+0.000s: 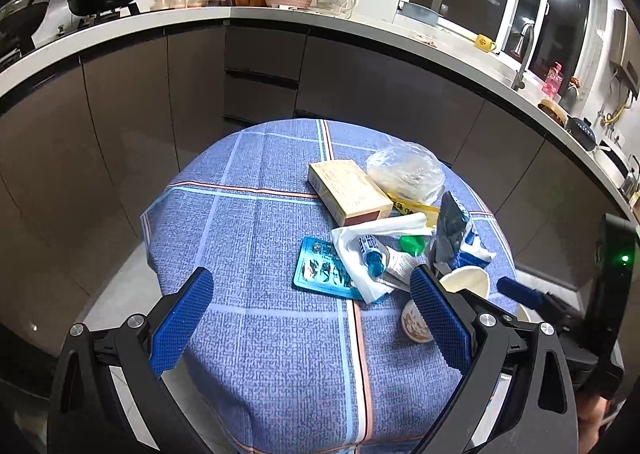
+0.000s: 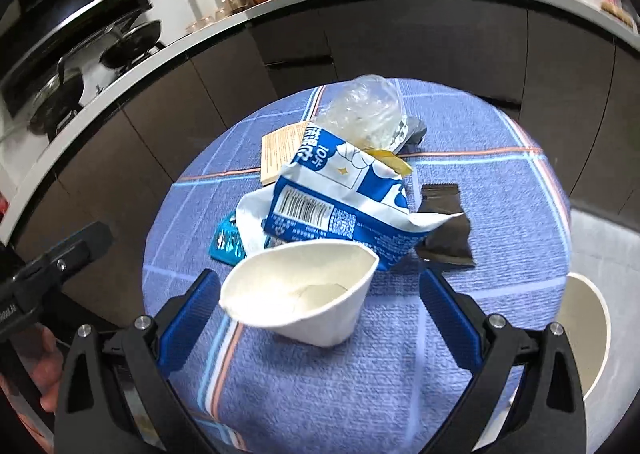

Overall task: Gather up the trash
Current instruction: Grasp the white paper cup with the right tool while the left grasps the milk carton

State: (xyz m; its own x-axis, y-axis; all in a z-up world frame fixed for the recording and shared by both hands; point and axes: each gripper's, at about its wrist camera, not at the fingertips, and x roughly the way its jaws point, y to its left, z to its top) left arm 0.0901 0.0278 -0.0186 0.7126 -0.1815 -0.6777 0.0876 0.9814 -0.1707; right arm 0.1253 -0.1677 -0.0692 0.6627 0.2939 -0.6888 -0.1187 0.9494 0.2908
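Observation:
Trash lies piled on a round table under a blue checked cloth [image 1: 260, 354]. The pile holds a tan box [image 1: 348, 191], a clear plastic bag [image 1: 406, 169], a teal blister pack [image 1: 320, 268], a white wrapper with a tube [image 1: 372, 250], and a blue-and-white packet [image 2: 340, 197]. A squashed white paper cup [image 2: 304, 294] rests on its side between the fingers of my right gripper [image 2: 320, 278], which is open. Its left pad is near the cup's rim and its right pad stands apart. My left gripper [image 1: 312, 274] is open over the cloth, just short of the blister pack, holding nothing.
A dark foil wrapper [image 2: 444, 221] lies right of the packet. A green cap [image 1: 412, 244] and a small printed lid [image 1: 416, 324] sit near the pile. Another white cup [image 2: 584, 334] shows at the table's right edge. Dark cabinets and a cluttered counter [image 1: 280, 15] curve behind.

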